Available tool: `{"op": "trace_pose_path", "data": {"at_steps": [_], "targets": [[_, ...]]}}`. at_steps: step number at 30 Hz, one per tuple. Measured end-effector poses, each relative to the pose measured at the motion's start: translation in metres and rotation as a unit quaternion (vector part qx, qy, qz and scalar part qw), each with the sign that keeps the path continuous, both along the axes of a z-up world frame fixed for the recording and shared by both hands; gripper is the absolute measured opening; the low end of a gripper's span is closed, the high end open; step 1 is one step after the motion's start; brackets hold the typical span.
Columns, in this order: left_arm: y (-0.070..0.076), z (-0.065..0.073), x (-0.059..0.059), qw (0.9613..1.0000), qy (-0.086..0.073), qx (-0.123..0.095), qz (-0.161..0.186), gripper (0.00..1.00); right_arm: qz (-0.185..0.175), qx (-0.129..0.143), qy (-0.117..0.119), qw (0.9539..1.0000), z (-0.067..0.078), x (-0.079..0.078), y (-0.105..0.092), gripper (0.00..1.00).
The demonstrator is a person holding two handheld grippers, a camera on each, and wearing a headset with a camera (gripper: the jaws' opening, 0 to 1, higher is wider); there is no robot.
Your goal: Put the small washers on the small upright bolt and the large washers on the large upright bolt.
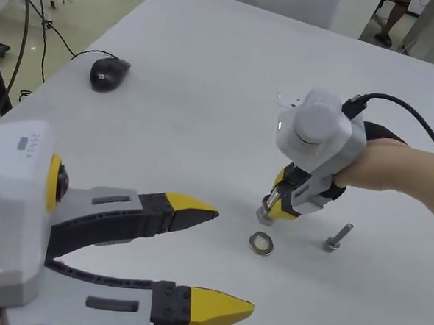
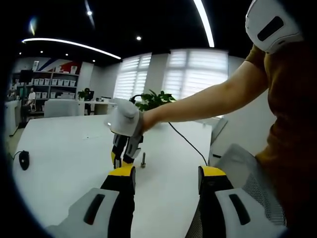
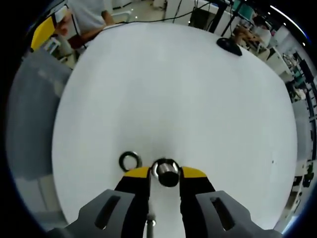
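My right gripper (image 1: 279, 202) points down at the white table (image 1: 206, 95) and is shut on a large steel bolt (image 1: 266, 210), whose lower end sits at or just above the tabletop. From the right gripper view the bolt (image 3: 166, 173) shows end-on between the yellow tips of the right gripper (image 3: 165, 169). A large washer (image 1: 261, 243) lies flat just in front of it, also seen as a ring, the washer (image 3: 130, 160). A small bolt (image 1: 337, 238) stands on its head to the right. My left gripper (image 1: 233, 261) hovers open at the lower left, nothing between its fingers.
A black mouse (image 1: 108, 72) rests near the table's far left edge with its cable running off. The left gripper view shows the right gripper (image 2: 126, 146), the small bolt (image 2: 143, 160), and a person's arm reaching over the table (image 2: 59, 163).
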State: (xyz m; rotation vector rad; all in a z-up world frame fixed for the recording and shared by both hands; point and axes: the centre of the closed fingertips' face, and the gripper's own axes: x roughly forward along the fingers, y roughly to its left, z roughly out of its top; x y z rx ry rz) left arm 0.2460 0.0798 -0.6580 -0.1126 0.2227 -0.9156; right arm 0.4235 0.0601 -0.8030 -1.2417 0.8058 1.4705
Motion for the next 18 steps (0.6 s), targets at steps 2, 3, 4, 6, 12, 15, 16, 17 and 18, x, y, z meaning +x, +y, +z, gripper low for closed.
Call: {"op": "trace_pose_path", "data": {"at_steps": [2,3,4,6,12,15,16,17,18], "targets": [[-0.0006,-0.0001,0.0006,1.0,0.0,0.0,0.0,0.5,0.004,-0.001,-0.002,1.0,-0.0024,-0.0003,0.0003,0.22],[-0.0007,-0.0004,0.0008,1.0,0.001,0.0,0.0,0.5,0.007,-0.003,-0.002,1.0,-0.0032,-0.0007,0.0001,0.22],[-0.0009,-0.0007,0.0009,1.0,0.001,0.0,-0.001,0.5,0.007,-0.003,-0.002,1.0,-0.0042,-0.0012,0.0003,0.22],[-0.0008,-0.0013,0.001,1.0,0.002,0.001,0.0,0.5,0.008,-0.004,-0.003,1.0,-0.0058,-0.0012,0.0007,0.22],[0.0003,-0.0026,0.0011,1.0,0.004,0.002,0.002,0.5,0.016,-0.009,-0.004,0.9998,-0.0089,-0.0024,0.0004,0.23],[0.0004,-0.0026,0.0013,1.0,0.004,0.002,0.004,0.5,0.028,-0.005,-0.004,0.9996,-0.0085,-0.0031,0.0009,0.23],[0.0004,-0.0026,0.0014,1.0,0.004,0.002,0.004,0.5,0.03,-0.002,-0.004,0.9995,-0.0084,-0.0032,0.001,0.23],[0.0002,-0.0027,0.0013,1.0,0.004,0.003,0.004,0.5,0.028,-0.001,-0.003,0.9996,-0.0089,-0.0026,0.0012,0.24],[-0.0001,-0.0028,0.0013,1.0,0.004,0.004,0.004,0.5,0.026,0.0,0.0,0.9997,-0.0096,-0.0028,0.0007,0.24]]}}
